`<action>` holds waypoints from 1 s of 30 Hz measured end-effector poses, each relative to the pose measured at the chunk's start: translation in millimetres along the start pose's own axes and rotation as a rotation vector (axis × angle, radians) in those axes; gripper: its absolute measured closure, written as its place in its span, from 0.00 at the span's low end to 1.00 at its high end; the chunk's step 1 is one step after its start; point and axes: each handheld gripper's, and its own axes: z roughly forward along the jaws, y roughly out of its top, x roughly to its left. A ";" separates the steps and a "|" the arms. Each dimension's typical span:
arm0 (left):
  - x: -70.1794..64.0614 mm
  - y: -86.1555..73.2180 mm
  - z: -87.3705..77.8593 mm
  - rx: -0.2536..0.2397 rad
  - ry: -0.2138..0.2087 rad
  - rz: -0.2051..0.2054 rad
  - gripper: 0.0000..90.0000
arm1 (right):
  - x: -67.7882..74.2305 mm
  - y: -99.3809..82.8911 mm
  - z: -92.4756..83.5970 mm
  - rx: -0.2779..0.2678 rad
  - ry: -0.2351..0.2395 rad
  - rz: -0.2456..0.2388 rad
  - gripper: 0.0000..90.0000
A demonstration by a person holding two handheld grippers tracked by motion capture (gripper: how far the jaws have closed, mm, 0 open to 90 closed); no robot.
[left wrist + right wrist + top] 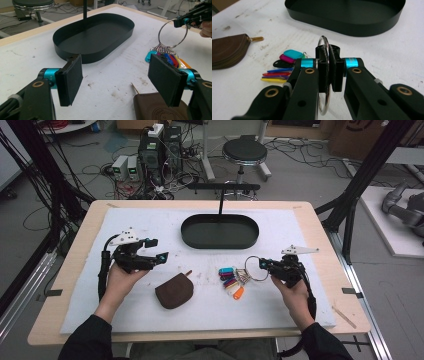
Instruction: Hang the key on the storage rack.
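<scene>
A metal key ring [256, 268] carrying several coloured key tags [231, 282] lies right of the table's middle. My right gripper [263, 265] is shut on the ring's right side and holds the ring [323, 40] upright, while the tags [287, 61] rest on the mat. A brown zipped pouch [174, 290] lies to the left of the tags. Just up and left of the pouch, my left gripper [158, 249] hovers open with nothing between its pads [70, 80]. A black oval tray [220, 245] stands empty behind both.
A white mat [150, 320] covers the wooden table. A thin black post [221, 202] rises at the tray's back edge. Beyond the table stand a stool [244, 151], computer boxes [157, 150] and loose cables on the floor.
</scene>
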 end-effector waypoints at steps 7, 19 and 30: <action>-3.2 1.2 -3.7 -0.010 0.003 0.008 0.31 | 1.6 11.9 -8.8 -0.041 0.002 -0.025 0.97; -13.4 -1.1 -19.5 -0.042 -0.008 0.015 0.31 | -4.9 43.2 -24.3 -0.065 0.058 -0.068 0.97; -22.1 -4.7 -23.1 -0.057 -0.026 0.033 0.31 | -6.4 88.8 -31.5 -0.079 0.142 -0.157 0.97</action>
